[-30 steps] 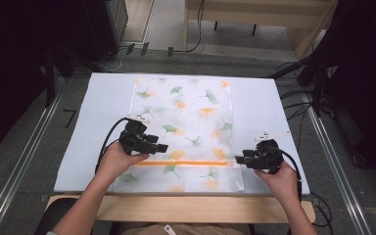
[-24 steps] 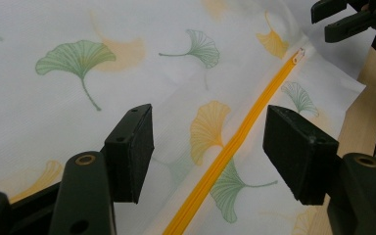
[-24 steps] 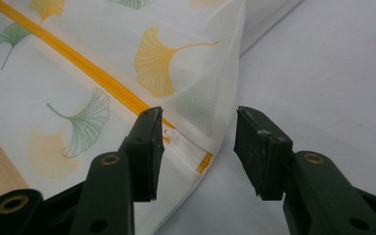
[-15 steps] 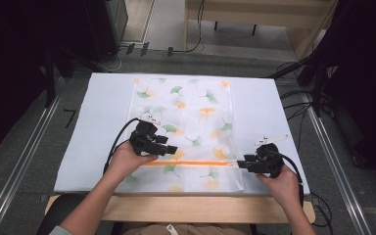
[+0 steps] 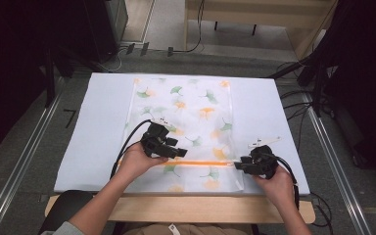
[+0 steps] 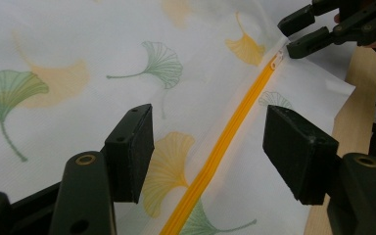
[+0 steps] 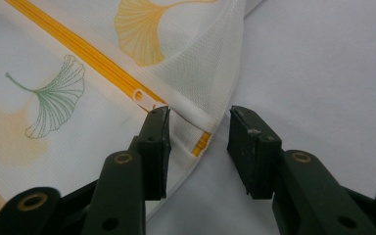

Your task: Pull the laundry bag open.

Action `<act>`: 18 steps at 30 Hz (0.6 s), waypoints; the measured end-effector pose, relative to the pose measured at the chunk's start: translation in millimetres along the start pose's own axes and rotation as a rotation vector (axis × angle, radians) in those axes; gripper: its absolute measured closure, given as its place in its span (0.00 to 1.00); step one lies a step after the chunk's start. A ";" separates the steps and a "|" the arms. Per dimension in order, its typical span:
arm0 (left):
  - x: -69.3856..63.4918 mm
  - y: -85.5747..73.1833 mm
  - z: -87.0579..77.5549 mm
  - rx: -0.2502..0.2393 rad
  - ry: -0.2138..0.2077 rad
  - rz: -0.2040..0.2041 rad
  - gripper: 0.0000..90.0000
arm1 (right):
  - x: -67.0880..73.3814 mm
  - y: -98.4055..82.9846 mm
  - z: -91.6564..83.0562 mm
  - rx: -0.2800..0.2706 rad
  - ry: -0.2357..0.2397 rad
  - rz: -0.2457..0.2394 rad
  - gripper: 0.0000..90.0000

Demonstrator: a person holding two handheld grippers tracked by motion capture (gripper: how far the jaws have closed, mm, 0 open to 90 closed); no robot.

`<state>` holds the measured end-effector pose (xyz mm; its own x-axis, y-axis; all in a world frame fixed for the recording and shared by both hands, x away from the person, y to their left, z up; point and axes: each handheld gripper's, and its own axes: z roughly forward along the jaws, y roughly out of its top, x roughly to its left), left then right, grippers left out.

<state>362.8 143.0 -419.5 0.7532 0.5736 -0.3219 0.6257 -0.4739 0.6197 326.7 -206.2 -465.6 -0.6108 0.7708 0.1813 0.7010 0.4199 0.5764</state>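
A white mesh bag [image 5: 186, 112] printed with ginkgo leaves lies flat on the white mat. An orange zipper [image 5: 200, 163] runs across its near end. My left gripper [image 5: 178, 152] hovers open over the zipper's middle; in the left gripper view the zipper [image 6: 252, 93] passes between my left gripper's [image 6: 208, 142] wide jaws. My right gripper [image 5: 239, 165] stands open at the zipper's right end. In the right gripper view, my right gripper [image 7: 198, 132] straddles the bag's hemmed edge, and the white zipper pull [image 7: 144, 98] lies just past its left jaw.
The white mat [image 5: 284, 112] covers most of the table, with a wooden edge [image 5: 200, 208] along the near side. Cables [image 5: 318, 112] and dark equipment stand around the table. Metal rails [image 5: 24, 161] run along both sides.
My left gripper has shifted a little to the right along the zipper. My right gripper has edged slightly nearer to the zipper's end. The bag has not moved.
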 end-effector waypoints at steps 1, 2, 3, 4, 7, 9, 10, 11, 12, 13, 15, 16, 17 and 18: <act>-1.4 1.0 1.5 -0.005 0.002 0.003 0.41 | 2.4 1.3 1.6 0.000 -0.009 -0.007 0.72; -1.4 1.0 1.5 -0.005 0.002 0.003 0.41 | 3.8 1.8 1.9 0.004 -0.017 -0.008 0.73; -2.6 1.7 3.0 -0.003 0.001 0.004 0.41 | 5.3 2.6 3.0 0.003 -0.023 -0.016 0.74; -2.6 1.7 3.0 -0.003 0.001 0.004 0.41 | 5.3 2.6 3.0 0.003 -0.023 -0.016 0.74; -4.4 2.1 6.2 0.006 -0.003 0.011 0.41 | 10.5 4.4 5.5 0.001 -0.027 -0.034 0.82; -5.5 2.1 7.6 0.010 -0.007 0.014 0.42 | 12.9 5.3 6.5 0.002 -0.022 -0.040 0.86; -5.5 2.1 7.6 0.010 -0.007 0.014 0.42 | 13.4 5.3 6.8 0.000 -0.021 -0.046 0.90; -7.6 2.3 9.2 0.011 -0.009 0.016 0.43 | 14.0 5.7 6.9 0.005 -0.006 -0.050 0.94; -9.0 2.2 10.5 0.009 -0.014 0.020 0.43 | 14.0 6.0 7.0 0.007 -0.002 -0.051 0.94; -9.9 2.4 11.1 0.015 -0.012 0.026 0.43 | 13.1 6.3 7.1 0.008 0.005 -0.054 0.94; -13.0 2.6 13.2 0.019 -0.015 0.036 0.45 | 10.4 6.7 6.9 0.012 0.026 -0.023 0.95; -13.0 2.6 13.2 0.019 -0.015 0.036 0.46 | 8.5 6.7 7.2 0.010 0.039 -0.017 0.95; -15.1 2.8 15.0 0.017 -0.023 0.045 0.47 | 7.6 7.0 6.8 0.013 0.045 -0.007 0.95; -15.1 2.8 15.0 0.017 -0.023 0.045 0.47 | 7.6 7.0 6.8 0.013 0.045 -0.007 0.95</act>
<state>356.2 123.0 -423.6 0.7849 0.5362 -0.3106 0.5945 -0.5104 0.6213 329.5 -194.1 -465.6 -0.6313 0.7457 0.2129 0.7014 0.4319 0.5671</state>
